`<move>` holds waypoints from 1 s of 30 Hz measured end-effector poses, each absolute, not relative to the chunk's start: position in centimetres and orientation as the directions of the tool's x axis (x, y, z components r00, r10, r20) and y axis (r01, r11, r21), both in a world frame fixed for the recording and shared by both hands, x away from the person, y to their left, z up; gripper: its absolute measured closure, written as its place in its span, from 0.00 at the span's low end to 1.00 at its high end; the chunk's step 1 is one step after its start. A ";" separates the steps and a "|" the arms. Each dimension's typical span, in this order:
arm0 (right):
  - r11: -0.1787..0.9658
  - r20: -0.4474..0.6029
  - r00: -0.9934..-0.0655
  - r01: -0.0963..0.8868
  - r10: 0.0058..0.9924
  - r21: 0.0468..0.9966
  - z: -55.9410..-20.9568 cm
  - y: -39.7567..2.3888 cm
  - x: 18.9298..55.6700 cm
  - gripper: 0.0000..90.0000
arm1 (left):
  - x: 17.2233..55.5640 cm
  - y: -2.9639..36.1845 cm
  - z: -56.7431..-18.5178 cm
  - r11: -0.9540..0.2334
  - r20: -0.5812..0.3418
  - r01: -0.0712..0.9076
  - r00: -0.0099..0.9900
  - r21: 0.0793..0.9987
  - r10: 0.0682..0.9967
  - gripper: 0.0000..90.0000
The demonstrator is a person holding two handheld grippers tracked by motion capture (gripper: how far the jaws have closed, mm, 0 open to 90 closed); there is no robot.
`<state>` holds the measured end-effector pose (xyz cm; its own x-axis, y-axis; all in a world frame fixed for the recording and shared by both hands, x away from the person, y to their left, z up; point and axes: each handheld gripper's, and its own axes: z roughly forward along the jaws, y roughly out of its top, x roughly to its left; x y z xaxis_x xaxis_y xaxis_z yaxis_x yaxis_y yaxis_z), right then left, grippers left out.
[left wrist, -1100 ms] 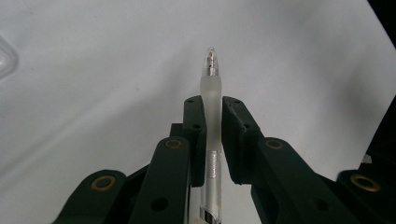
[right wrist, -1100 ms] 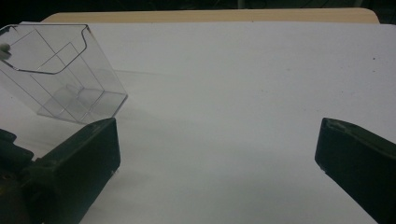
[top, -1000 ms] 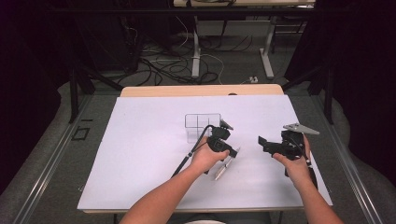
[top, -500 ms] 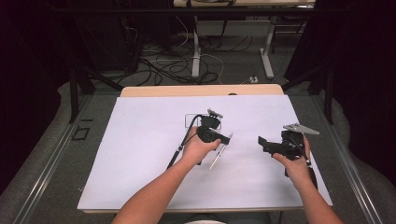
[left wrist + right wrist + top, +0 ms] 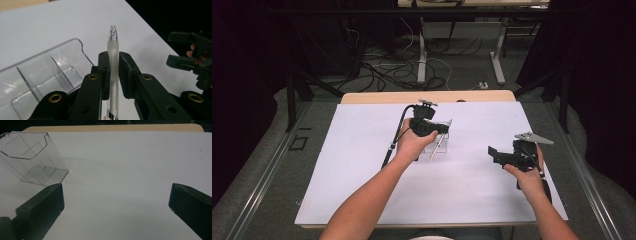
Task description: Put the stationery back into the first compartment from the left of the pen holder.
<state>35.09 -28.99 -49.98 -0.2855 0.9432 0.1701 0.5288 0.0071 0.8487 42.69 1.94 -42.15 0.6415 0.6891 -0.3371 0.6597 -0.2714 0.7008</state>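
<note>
The left gripper [image 5: 113,72] clamps a clear pen [image 5: 113,50] beside the clear organizer [image 5: 50,72] — the right gripper [image 5: 116,202] gapes wide, empty.

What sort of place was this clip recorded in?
Probably a lab or recording workspace, not a home. A table under a plain white sheet stands among dark curtains, loose cables trail over the floor behind it, and more desk legs stand farther back.
</note>
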 end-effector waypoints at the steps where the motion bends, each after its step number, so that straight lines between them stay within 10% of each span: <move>1: 0.008 0.169 -0.286 0.528 0.943 0.849 -50.0 -29.0 35.1 0.00 | 42.7 2.1 -41.9 -0.264 -0.329 0.649 0.643 0.714 0.691 0.89; 30: 0.008 0.175 -0.291 0.536 0.941 0.844 -49.9 -28.8 35.0 0.00 | 44.2 5.5 -38.6 -0.159 -0.158 0.430 0.613 0.889 0.774 0.89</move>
<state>35.02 -28.76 -49.86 -0.2906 0.9406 0.1752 0.5358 0.0083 0.8443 44.21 5.53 -38.63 0.6128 0.7743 -0.1582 0.4301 -0.1589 0.8887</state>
